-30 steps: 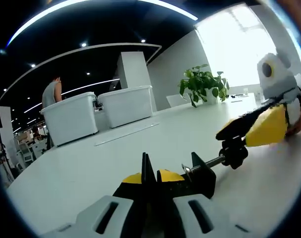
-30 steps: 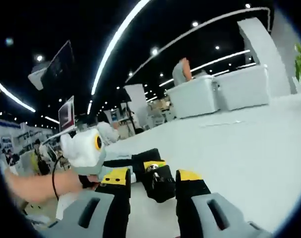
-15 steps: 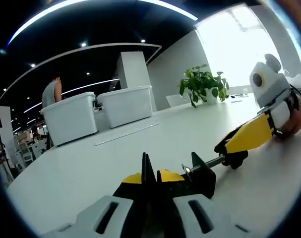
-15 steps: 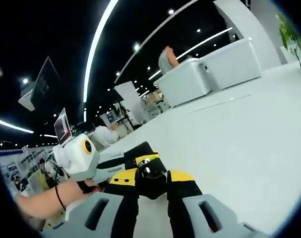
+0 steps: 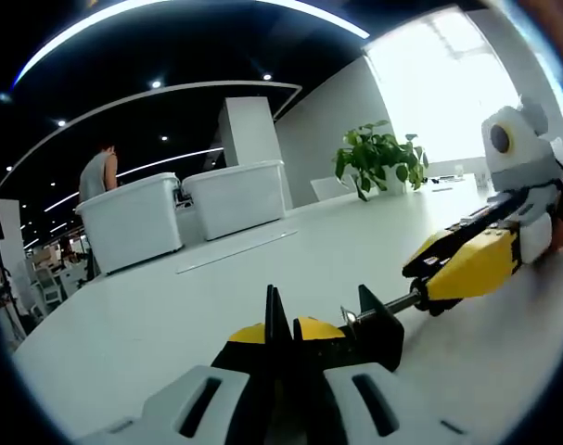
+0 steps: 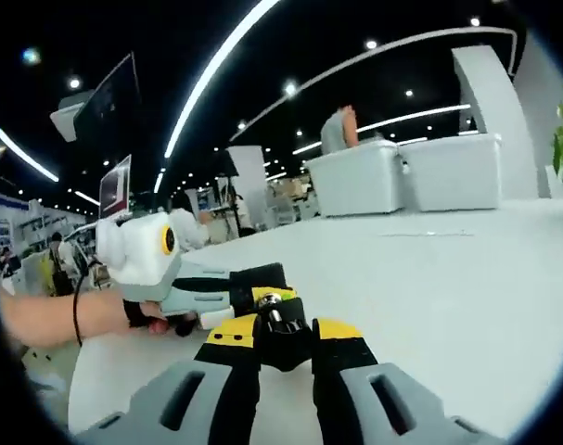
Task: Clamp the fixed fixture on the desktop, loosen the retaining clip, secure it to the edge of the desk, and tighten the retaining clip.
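White desk (image 5: 151, 315), two lidded bins (image 5: 184, 209) at back.

The black clamp fixture (image 5: 374, 326) lies on the white desk (image 5: 170, 315), its screw knob (image 6: 281, 324) pointing sideways.

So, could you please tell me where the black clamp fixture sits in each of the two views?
Left gripper view: the clamp fixture sits low at centre, just right of the shut left gripper.
Right gripper view: it sits low at centre, its screw knob between the right gripper's fingers.
Shared landmark: the white storage bins on the desk.
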Motion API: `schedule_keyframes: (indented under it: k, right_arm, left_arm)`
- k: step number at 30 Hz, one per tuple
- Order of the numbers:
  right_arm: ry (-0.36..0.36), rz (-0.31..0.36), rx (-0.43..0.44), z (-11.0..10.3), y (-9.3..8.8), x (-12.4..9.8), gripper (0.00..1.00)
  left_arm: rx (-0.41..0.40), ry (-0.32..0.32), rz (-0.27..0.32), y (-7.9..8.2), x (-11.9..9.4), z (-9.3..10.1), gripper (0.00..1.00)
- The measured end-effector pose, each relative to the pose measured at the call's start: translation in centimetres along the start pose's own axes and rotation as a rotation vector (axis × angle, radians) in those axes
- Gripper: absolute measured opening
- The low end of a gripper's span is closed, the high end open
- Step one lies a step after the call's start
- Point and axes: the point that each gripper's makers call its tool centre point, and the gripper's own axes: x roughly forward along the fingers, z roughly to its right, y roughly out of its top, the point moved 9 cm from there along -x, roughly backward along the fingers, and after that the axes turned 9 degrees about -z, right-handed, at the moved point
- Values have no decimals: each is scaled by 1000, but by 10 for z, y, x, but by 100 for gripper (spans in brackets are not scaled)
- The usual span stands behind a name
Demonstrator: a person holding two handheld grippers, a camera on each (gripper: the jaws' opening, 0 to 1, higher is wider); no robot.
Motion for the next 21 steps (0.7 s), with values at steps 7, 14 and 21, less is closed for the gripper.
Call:
schedule_keyframes:
  k: [7, 14, 21]
  right_arm:
    - [-79, 10, -244, -6, 1, 1, 20]
    - [-151, 5, -483, -15, 0, 1, 21]
    - [-226, -11, -697, -22, -1, 3, 21]
  left_arm:
    - [1, 0, 1, 0, 0, 0, 7]
    - [-1, 1, 0, -1, -1, 1, 7]
    - [-4, 3, -2, -1, -1, 1, 7]
